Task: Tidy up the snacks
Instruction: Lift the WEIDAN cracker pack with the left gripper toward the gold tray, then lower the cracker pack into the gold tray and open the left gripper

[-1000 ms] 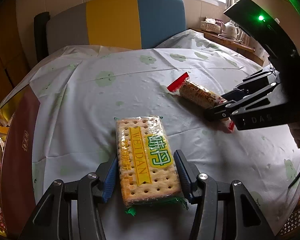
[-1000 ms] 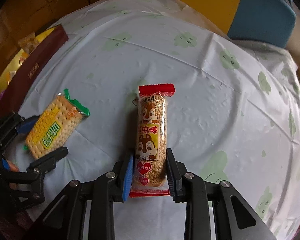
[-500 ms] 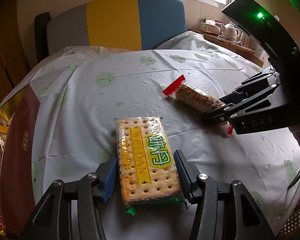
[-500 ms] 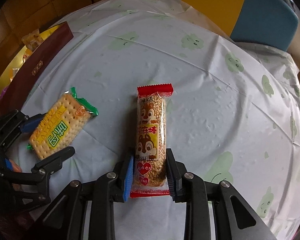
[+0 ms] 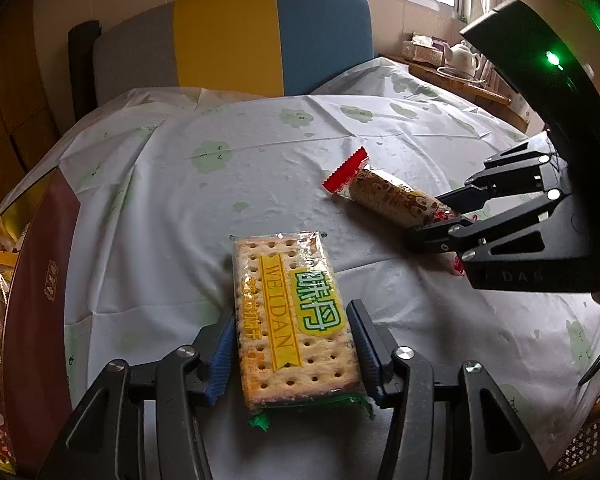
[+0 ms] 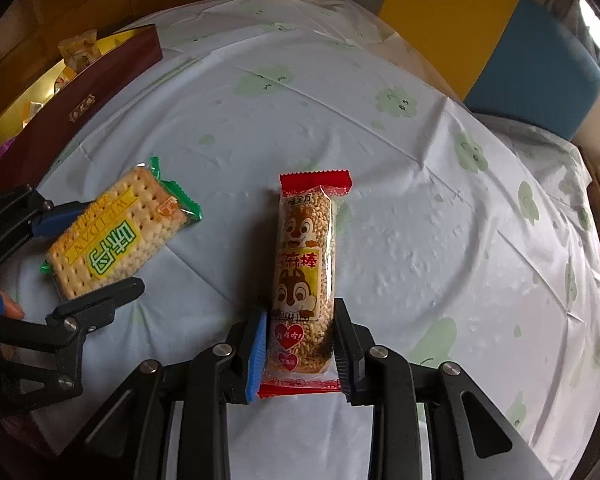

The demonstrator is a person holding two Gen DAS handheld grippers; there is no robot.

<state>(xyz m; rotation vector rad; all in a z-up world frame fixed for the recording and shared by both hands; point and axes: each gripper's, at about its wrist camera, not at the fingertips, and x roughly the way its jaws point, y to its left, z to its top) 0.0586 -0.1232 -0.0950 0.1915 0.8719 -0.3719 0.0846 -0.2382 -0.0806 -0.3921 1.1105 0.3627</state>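
Observation:
A cracker pack (image 5: 292, 312) with a yellow and green label lies flat on the pale tablecloth (image 5: 172, 216). My left gripper (image 5: 291, 336) straddles its near half, jaws closing, with the blue pads meeting both long sides. The right wrist view has the same cracker pack (image 6: 116, 240) and left gripper (image 6: 102, 248) at the left. My right gripper (image 6: 300, 312) is shut on the lower end of a sesame stick bar (image 6: 304, 248) in a red-ended squirrel wrapper. In the left wrist view the bar (image 5: 388, 200) sticks out leftward from the right gripper (image 5: 426, 220).
A dark red box (image 5: 40, 280) filled with several snack packets stands at the table's left edge, also the dark red box (image 6: 80, 96) in the right wrist view. A grey, yellow and blue chair (image 5: 260, 40) is behind the table. A teapot (image 5: 466, 54) sits on a side shelf.
The right gripper has carried the bar leftward, nearer the cracker pack. The left gripper has stayed over the crackers, its jaws drawn slightly closer on the pack.

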